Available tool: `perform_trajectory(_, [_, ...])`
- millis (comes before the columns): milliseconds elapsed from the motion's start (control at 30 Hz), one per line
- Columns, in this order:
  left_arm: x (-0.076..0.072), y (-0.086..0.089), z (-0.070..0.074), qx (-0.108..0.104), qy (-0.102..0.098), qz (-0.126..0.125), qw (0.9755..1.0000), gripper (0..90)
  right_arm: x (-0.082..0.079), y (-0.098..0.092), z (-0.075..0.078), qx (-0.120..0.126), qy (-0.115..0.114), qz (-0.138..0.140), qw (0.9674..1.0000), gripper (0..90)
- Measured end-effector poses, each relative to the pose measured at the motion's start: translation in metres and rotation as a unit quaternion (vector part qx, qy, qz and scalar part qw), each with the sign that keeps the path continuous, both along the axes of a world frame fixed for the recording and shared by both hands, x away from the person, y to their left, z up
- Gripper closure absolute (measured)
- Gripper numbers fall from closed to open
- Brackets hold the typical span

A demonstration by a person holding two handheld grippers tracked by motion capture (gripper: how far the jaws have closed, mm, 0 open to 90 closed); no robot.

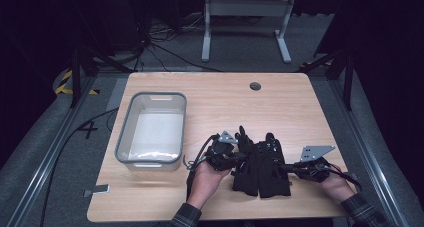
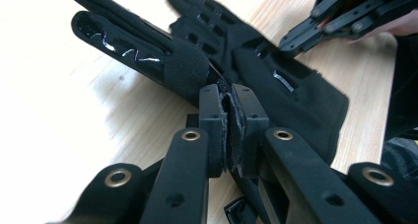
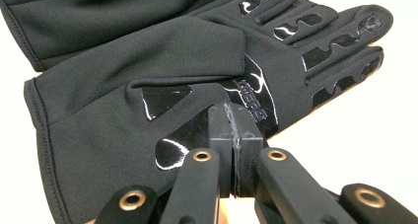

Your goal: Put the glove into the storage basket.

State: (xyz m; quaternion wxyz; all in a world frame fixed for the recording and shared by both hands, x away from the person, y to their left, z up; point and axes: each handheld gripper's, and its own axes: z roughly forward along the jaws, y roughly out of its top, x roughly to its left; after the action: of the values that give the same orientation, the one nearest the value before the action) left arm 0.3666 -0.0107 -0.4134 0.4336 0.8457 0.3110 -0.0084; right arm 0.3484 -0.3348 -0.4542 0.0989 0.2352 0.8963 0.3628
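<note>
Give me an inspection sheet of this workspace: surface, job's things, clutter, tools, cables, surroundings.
Surface: light wooden table, round hole near the far edge.
Job's things: two black gloves side by side at the near edge; grey bin to their left, with no contents seen.
Clutter: small grey piece at the near left corner.
Tools: left tool shut on a glove's edge; right tool shut at the other glove's edge.
Cables: black cable on the floor at left.
Surroundings: grey carpet, white table frame behind, dark walls.
</note>
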Motion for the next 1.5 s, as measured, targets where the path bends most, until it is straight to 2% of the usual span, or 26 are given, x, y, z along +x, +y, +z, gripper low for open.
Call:
perform_trajectory(233, [0.006,-0.01,0.008,-0.009,-0.006,-0.01,0.9999,84.7,0.006,0.008,-0.001,0.007,0.007,0.001,0.9999,90.0])
perform_trajectory(400, [0.011,-0.023,0.012,-0.007,-0.011,-0.022,0.9997,84.7,0.008,0.016,-0.001,0.002,-0.002,0.006,1.0,90.0])
perform_trajectory(867, [0.024,-0.056,0.006,0.004,-0.01,-0.044,0.999,83.8,0.011,0.021,-0.001,0.005,-0.002,0.013,0.9999,90.0])
perform_trajectory(1000, [0.026,-0.06,0.004,-0.001,-0.009,-0.046,0.9989,82.9,0.011,0.02,-0.001,0.004,-0.005,0.016,0.9999,90.0])
perform_trajectory(1167, [0.027,-0.063,0.002,-0.008,-0.008,-0.047,0.9988,80.3,0.01,0.015,0.005,0.009,-0.014,0.012,0.9998,90.0])
perform_trajectory(1333, [0.027,-0.065,0.004,-0.027,0.0,-0.055,0.9982,77.2,0.011,0.006,0.009,0.016,-0.021,0.0,0.9997,90.0])
perform_trajectory(1500, [0.025,-0.064,0.01,-0.038,-0.009,-0.058,0.9976,77.1,0.012,-0.008,0.012,0.015,-0.027,-0.016,0.9994,90.0])
